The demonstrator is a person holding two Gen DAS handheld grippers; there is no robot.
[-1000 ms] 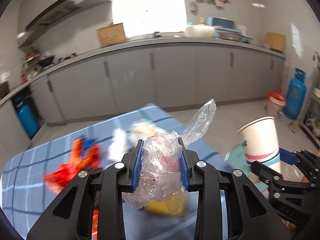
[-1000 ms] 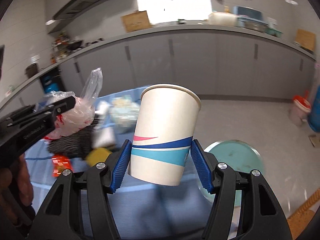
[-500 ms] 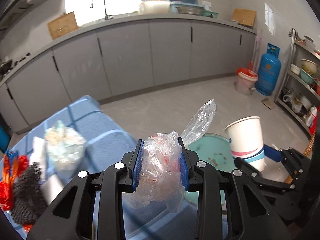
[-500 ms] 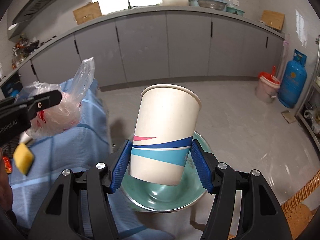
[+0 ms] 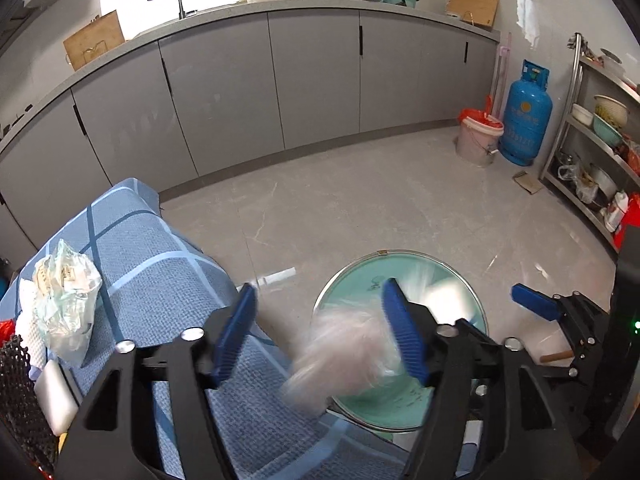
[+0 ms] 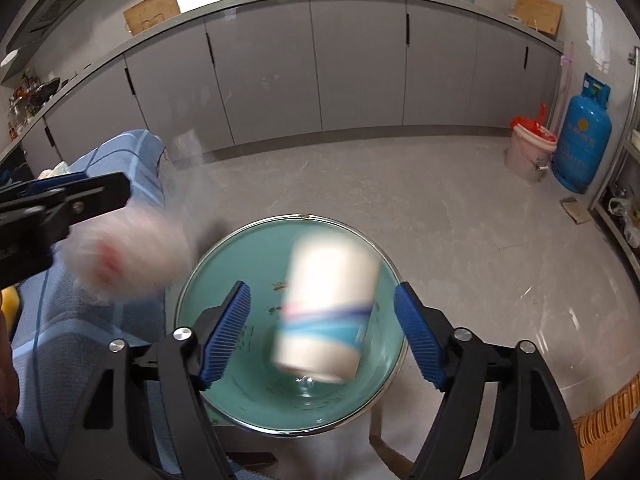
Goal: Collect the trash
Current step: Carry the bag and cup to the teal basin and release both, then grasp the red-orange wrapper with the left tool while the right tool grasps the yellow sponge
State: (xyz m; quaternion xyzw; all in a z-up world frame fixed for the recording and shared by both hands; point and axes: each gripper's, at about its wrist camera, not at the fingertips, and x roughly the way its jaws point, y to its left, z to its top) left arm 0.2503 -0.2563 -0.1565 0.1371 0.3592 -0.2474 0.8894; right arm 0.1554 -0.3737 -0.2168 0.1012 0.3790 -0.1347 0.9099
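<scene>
Both tongs are spread wide with nothing between their blue pads. The left tongs (image 5: 316,336) angle downward, and the right tongs (image 6: 322,332) sit just beside them, likewise tilted down.

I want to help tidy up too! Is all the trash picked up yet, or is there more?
Not all. Both the left gripper and right gripper are open: a blurred white paper cup with blue stripes and a crumpled clear plastic bag are dropping toward the round green basin. On the blue checked tablecloth, a crinkled pale plastic wrapper and a black mesh piece remain.
</scene>
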